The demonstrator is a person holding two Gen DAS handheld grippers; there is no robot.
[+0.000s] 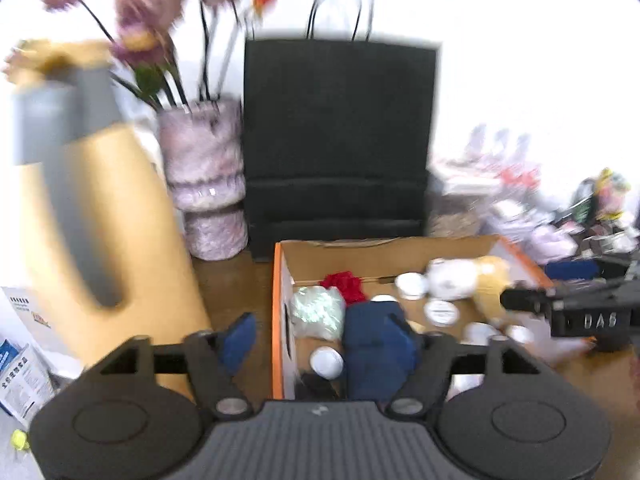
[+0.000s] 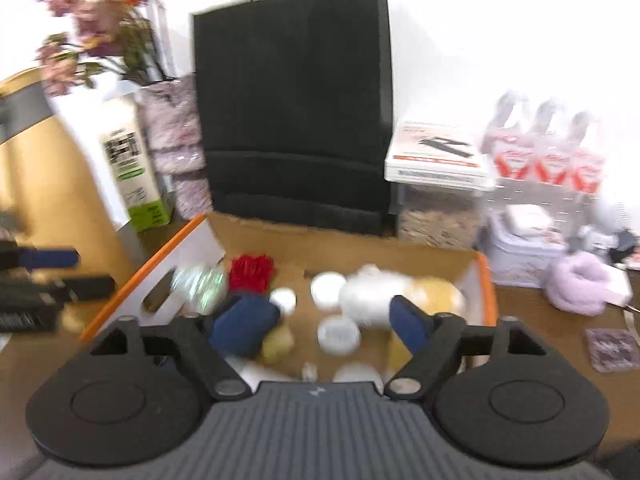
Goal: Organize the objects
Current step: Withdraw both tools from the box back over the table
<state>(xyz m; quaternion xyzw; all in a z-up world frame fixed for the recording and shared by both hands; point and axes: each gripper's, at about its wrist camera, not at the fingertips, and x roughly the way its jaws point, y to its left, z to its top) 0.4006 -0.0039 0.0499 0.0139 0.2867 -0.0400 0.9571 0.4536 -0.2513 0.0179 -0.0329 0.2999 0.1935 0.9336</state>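
An open cardboard box (image 1: 280, 276) with orange edges sits on the wooden table; it also shows in the right wrist view (image 2: 486, 280). It holds several white round lids (image 1: 410, 285), a red ruffled thing (image 1: 345, 285), an iridescent bag (image 1: 318, 312), a white and yellow plush (image 2: 384, 296) and a dark blue cloth (image 1: 372, 356). My left gripper (image 1: 320, 338) is open, straddling the box's left wall. My right gripper (image 2: 328, 326) is open over the box. The right gripper shows in the left view (image 1: 568, 308).
A yellow jug (image 1: 100, 216) with a grey handle stands close at left. A marbled vase (image 1: 206, 180) of purple flowers and a black paper bag (image 1: 338, 140) stand behind the box. At right are a tin (image 2: 524, 256), a lilac scrunchie (image 2: 580, 288) and a coaster (image 2: 612, 350).
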